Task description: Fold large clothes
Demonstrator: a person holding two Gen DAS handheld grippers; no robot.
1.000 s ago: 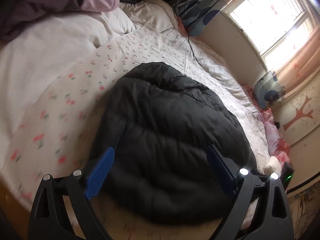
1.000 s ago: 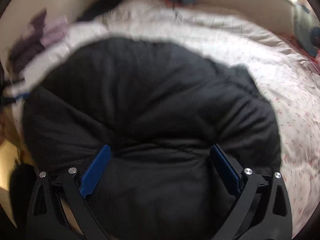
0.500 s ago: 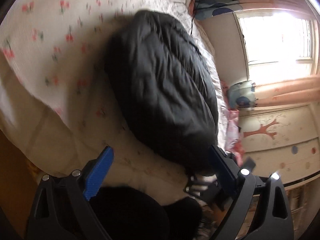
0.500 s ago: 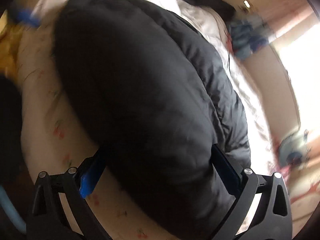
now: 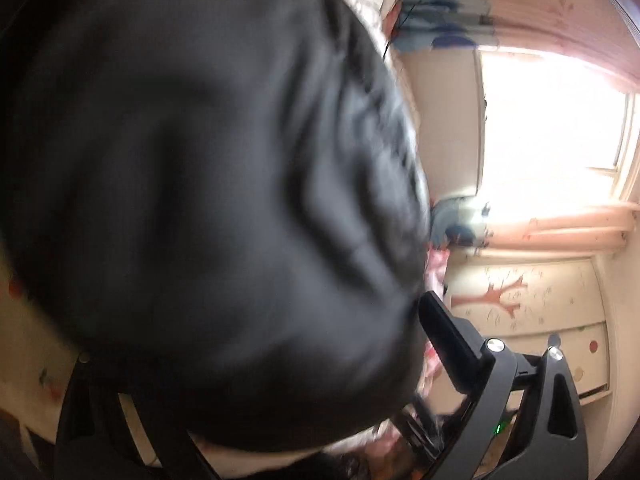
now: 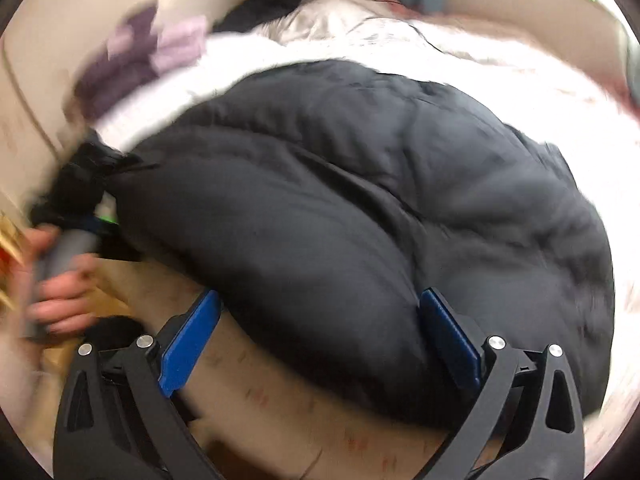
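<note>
Bed (image 6: 280, 412) under floral sheet | black padded jacket (image 6: 360, 200) bunched on top | right hand-held gripper (image 6: 320, 332) spread wide at jacket edge | left hand-held gripper (image 5: 256, 360) mostly hidden by jacket, state unclear

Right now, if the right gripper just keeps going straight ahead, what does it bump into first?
Most likely the black puffy jacket. The open right gripper points straight at its near edge on the bed, though blur hides how close it is.
</note>
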